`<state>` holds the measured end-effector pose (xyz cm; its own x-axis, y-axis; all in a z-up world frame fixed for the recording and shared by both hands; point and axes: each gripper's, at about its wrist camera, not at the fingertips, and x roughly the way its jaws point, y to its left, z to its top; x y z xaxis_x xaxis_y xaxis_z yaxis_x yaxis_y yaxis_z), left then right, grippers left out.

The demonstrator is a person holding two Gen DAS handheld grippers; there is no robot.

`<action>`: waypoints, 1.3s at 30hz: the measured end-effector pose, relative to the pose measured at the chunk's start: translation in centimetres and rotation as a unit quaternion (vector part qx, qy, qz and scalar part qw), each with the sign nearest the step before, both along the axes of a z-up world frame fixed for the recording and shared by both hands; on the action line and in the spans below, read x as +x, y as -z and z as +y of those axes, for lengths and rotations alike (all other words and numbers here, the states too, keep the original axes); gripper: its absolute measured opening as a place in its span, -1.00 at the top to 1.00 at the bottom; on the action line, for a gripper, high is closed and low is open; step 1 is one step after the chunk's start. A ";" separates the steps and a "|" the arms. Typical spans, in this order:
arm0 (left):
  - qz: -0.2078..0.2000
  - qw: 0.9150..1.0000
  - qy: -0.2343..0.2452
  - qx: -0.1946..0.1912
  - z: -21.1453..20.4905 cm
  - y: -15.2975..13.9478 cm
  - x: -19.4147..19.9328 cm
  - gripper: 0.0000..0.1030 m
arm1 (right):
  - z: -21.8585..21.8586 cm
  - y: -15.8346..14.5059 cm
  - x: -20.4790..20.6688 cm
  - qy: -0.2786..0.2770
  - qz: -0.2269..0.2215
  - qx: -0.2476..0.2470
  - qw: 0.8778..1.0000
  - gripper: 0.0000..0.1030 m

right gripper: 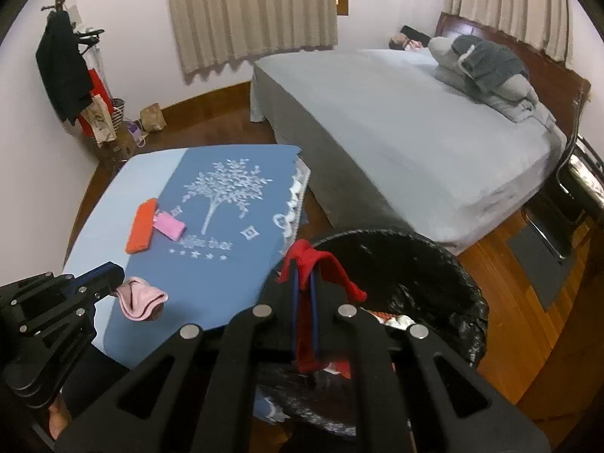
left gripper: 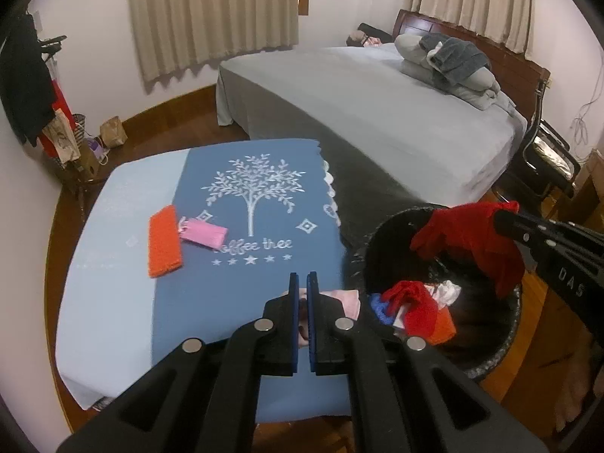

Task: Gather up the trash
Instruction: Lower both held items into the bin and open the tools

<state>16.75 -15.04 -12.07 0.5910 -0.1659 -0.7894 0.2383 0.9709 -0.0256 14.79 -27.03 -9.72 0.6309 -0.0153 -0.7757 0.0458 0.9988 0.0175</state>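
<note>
Nearest the cameras, the left gripper [left gripper: 303, 281] is seen clamped tight on a pale pink cloth [right gripper: 140, 299], held just above the near edge of the table. The right gripper [right gripper: 303, 275] is closed on a red cloth [right gripper: 321, 264], which hangs over the black-lined bin [right gripper: 445, 264] standing just beside the table's right edge. Inside the bin, a second red piece [left gripper: 413, 302], something orange, a blue scrap and white paper are visible.

The table is covered by a blue cloth [left gripper: 241, 294] printed with a white tree and lettering, laid over a lighter blue cover [left gripper: 105, 264]; a white lace edge is shown along its right side. Further back on the left of the table, an orange pad [left gripper: 163, 241] and a pink item [left gripper: 204, 233] are lying touching each other.

Beyond the table, a wooden floor [right gripper: 513, 287] is seen, and a bed [left gripper: 377, 113] with a grey sheet, folded bedding [left gripper: 453, 64] stacked at its wooden headboard. Against the far left wall, a coat stand [right gripper: 64, 64] hung with dark clothes and bags is placed, with a paper bag [right gripper: 153, 116] on the floor near it. Beige curtains [right gripper: 249, 11] are hung on the back wall.
</note>
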 end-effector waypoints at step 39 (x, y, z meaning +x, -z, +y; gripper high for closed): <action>0.103 0.986 0.128 0.003 -14.4 11.3 2.3 0.02 | -13.3 12.9 -0.2 0.086 0.149 0.015 0.985 0.56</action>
<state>19.09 -29.49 -23.42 0.3578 -0.2831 -0.8898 0.4661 0.8799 -0.0926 14.57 -40.29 -22.65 0.3658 -0.0763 -0.9275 0.2224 0.9749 0.0075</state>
